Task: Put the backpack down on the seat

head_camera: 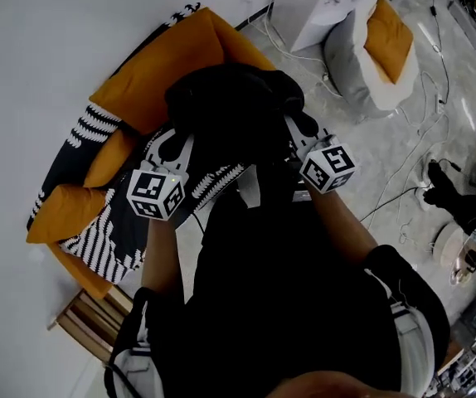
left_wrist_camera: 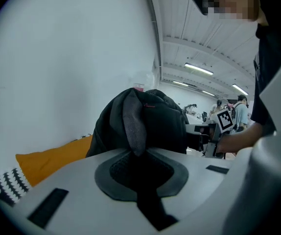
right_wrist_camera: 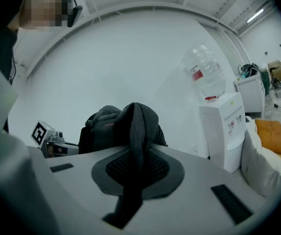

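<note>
A black backpack hangs over an orange seat that carries black-and-white striped cushions. My left gripper is shut on a grey strap of the backpack, and the strap runs down between its jaws. On the other side, my right gripper is shut on a black mesh strap, which is pinched at its jaws. The bag's body bulges just beyond both sets of jaws. Its underside is hidden, so I cannot tell whether it touches the seat.
A white wall runs behind the seat. To the right stand a white water dispenser and a grey beanbag with an orange cushion. Cables trail over the floor at the right. A slatted wooden piece sits at the seat's near left end.
</note>
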Demonstrator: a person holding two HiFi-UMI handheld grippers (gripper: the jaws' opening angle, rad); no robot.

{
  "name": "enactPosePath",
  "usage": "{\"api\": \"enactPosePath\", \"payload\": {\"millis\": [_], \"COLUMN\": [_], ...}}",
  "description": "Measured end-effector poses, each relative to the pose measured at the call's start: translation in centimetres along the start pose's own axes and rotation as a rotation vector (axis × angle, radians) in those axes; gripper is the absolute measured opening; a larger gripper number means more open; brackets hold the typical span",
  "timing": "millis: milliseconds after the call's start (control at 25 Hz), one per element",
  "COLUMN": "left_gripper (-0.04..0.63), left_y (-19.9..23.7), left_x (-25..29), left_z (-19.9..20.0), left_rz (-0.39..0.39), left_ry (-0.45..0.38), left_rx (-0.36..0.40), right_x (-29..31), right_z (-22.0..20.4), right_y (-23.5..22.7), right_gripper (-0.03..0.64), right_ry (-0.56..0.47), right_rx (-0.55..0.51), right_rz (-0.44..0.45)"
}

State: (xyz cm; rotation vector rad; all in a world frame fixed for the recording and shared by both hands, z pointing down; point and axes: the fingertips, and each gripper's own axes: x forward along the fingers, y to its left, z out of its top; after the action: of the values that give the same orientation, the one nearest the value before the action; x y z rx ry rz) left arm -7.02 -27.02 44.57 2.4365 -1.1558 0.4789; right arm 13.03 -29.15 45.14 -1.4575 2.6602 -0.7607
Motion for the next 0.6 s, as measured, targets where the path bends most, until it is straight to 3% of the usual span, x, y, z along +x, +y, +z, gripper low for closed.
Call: {"api": "enactPosePath", "payload": {"millis": [320,600], "left_gripper": [0.038,0.038], "left_y": [4.8,8.7], "left_x": [5.1,9.9], "left_z": [-2.2,-4.7], "left_rz": [0.071,0.073], "left_ry": [0.031,0.082], "left_rx": [-0.073,-0.126], "right_x": [7.0,11.8], "right_z": [-2.1,-5.2], "right_y": [-4.2,-7.9], "right_gripper": [0.048,0.048], "right_ry": [0.051,0.111], "right_rx": [0.035,0.074], "right_rz": [0.040,0.015]}}
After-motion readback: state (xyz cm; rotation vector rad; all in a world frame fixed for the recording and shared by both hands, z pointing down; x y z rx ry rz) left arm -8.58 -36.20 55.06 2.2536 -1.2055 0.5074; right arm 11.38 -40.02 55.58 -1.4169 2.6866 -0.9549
